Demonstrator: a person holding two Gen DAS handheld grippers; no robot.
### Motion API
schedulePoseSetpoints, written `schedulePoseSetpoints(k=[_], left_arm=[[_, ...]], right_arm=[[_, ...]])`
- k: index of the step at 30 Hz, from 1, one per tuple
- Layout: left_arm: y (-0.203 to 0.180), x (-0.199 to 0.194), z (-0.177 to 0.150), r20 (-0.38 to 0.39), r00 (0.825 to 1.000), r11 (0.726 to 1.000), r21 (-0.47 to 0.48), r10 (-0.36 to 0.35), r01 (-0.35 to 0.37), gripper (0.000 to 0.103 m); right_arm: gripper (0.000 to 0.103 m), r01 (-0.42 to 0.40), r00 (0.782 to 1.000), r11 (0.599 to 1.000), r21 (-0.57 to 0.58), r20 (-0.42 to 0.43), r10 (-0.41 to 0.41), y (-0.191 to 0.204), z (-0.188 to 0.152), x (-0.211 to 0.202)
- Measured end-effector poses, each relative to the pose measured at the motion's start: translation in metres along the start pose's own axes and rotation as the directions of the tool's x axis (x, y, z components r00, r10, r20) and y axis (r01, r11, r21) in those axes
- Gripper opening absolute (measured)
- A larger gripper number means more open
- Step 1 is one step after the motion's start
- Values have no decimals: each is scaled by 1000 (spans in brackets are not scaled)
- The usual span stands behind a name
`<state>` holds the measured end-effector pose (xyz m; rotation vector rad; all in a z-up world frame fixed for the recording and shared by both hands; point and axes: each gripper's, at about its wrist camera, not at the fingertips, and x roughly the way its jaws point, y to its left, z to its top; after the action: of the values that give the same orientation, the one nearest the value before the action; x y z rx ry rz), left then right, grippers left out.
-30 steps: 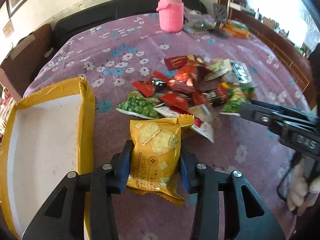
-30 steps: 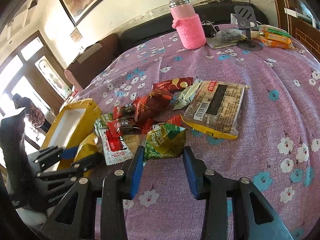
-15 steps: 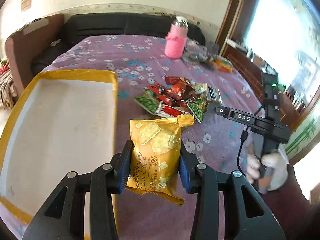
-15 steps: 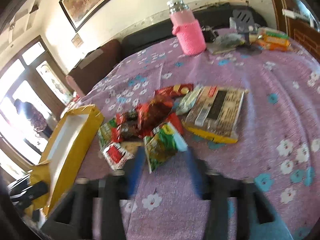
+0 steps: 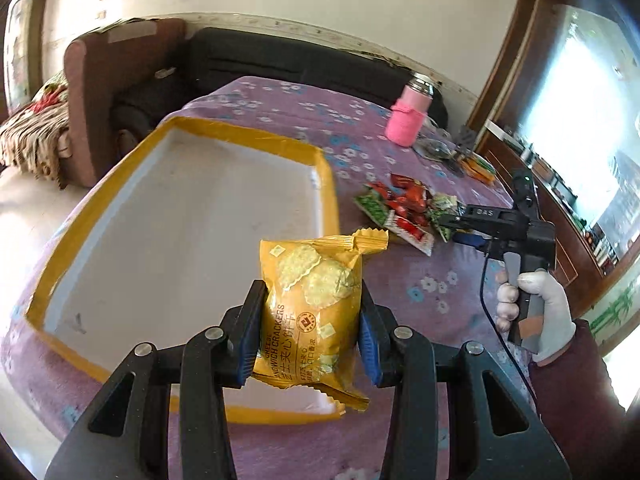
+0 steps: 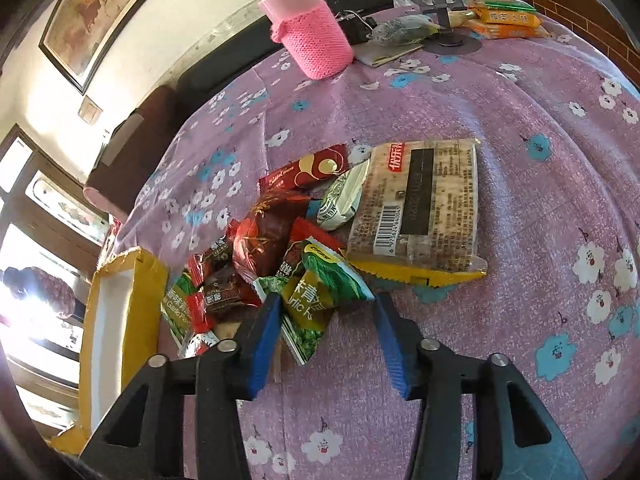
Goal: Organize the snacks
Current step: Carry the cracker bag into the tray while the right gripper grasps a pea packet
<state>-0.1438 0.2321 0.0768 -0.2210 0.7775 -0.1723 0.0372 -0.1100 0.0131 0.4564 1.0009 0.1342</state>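
My left gripper (image 5: pixel 310 328) is shut on a yellow sandwich cracker packet (image 5: pixel 314 304), held in the air above the near right corner of a yellow-edged white tray (image 5: pixel 332 200). The tray also shows at the left of the right wrist view (image 6: pixel 140 320). My right gripper (image 6: pixel 326 320) is open, its jaws on either side of a green garlic pea packet (image 6: pixel 320 296) at the near edge of the snack pile (image 6: pixel 280 236). From the left wrist view it (image 5: pixel 448 220) reaches into the pile (image 5: pixel 404 208).
A large clear cracker pack (image 6: pixel 424 204) lies right of the pile. A pink-sleeved bottle (image 6: pixel 308 36) stands at the back, with a phone stand (image 6: pixel 440 8) and orange packets (image 6: pixel 504 20) beside it. The purple flowered cloth (image 6: pixel 520 100) covers the table. A sofa (image 5: pixel 280 60) lies beyond.
My left gripper has lifted the cracker packet and swung left over the tray. My right gripper has moved forward, so the green packet now lies between its jaws.
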Motion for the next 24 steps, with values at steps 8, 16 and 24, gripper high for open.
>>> schedulePoseSetpoints(k=[8,16,24], left_arm=[[28,-7,-7,9,1000,998,-55,11,-10,40],[58,-3,-8,-13,996,991,-102,84,-85,40],[84,2,-1,-37,985,979,-115,167,-170,40]], right_arm=[[7,-36,999,997,-69,14,37,1,-17,-14],[0,-92,994,978,-187,38,100,33,-30,-48],[38,-25,998,978,-209,48,35,28,-21,-53]])
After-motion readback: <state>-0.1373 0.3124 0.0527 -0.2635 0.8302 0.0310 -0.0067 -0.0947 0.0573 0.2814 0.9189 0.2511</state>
